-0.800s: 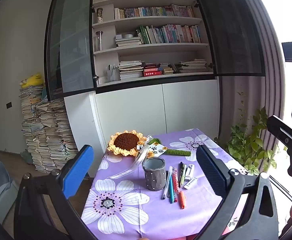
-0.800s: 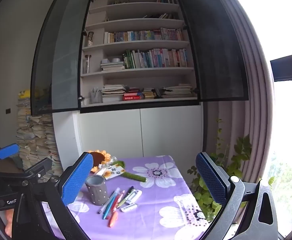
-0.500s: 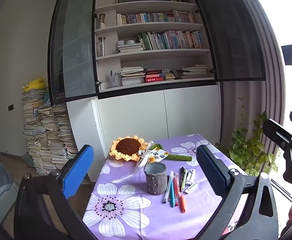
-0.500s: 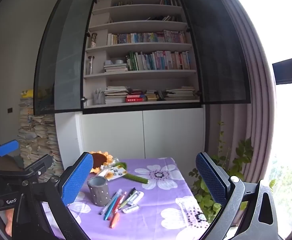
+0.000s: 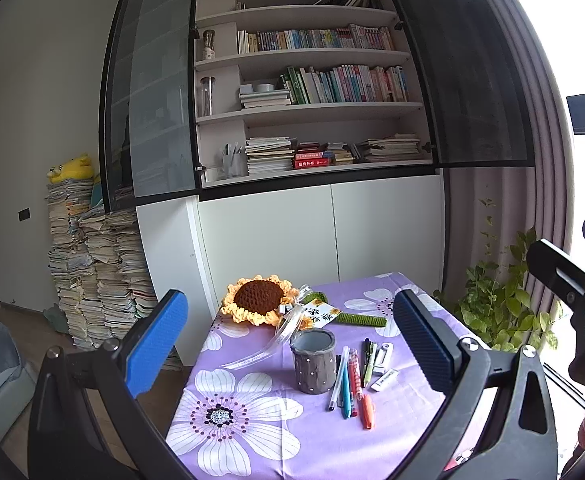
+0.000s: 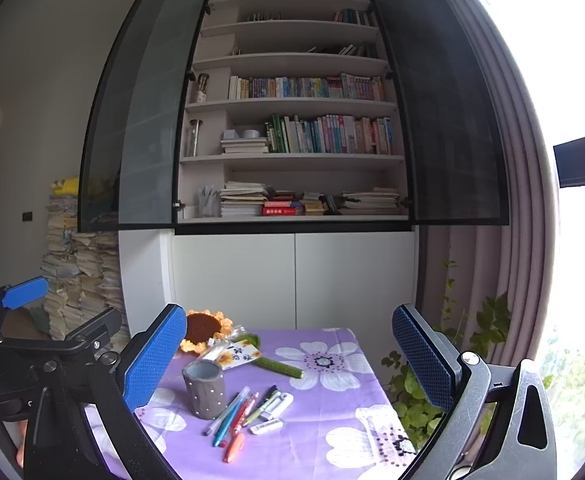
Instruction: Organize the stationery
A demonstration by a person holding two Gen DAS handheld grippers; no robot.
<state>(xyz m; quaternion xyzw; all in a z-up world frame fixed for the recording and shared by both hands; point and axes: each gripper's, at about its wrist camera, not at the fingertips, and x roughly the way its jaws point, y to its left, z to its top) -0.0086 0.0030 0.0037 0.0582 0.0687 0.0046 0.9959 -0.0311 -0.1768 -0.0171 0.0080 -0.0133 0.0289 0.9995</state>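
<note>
The pens (image 5: 350, 378) lie loose in a fanned row on the purple flowered cloth of the surface (image 5: 252, 436), just to the right of the grey dotted cup (image 5: 313, 361). They sit side by side with their lengths running roughly towards the camera, an orange one (image 5: 366, 411) nearest the front edge and two small white items (image 5: 384, 368), perhaps an eraser and a correction tape, at the right of the row. The cup stands upright with its mouth open and looks empty, so it is likely the place the pens are meant to go; nothing has gone into it yet, and the sorting seems not to have begun. The short gap between cup and row should make each transfer a brief one.

Behind the cup lies a crocheted sunflower (image 5: 258, 299) with a ribbon, a card and a green stem, a decoration apart from the pens.

The left tongs (image 5: 290, 344) are spread wide with nothing between their blue pads, held above the near edge of the surface and tipped slightly down, so the cup and pens appear between them. The right tongs (image 6: 288, 360) are equally wide and empty, held about level and a little further right; the left tool shows at the left edge of that view. Both hang well short of the pens, touching nothing.
</note>
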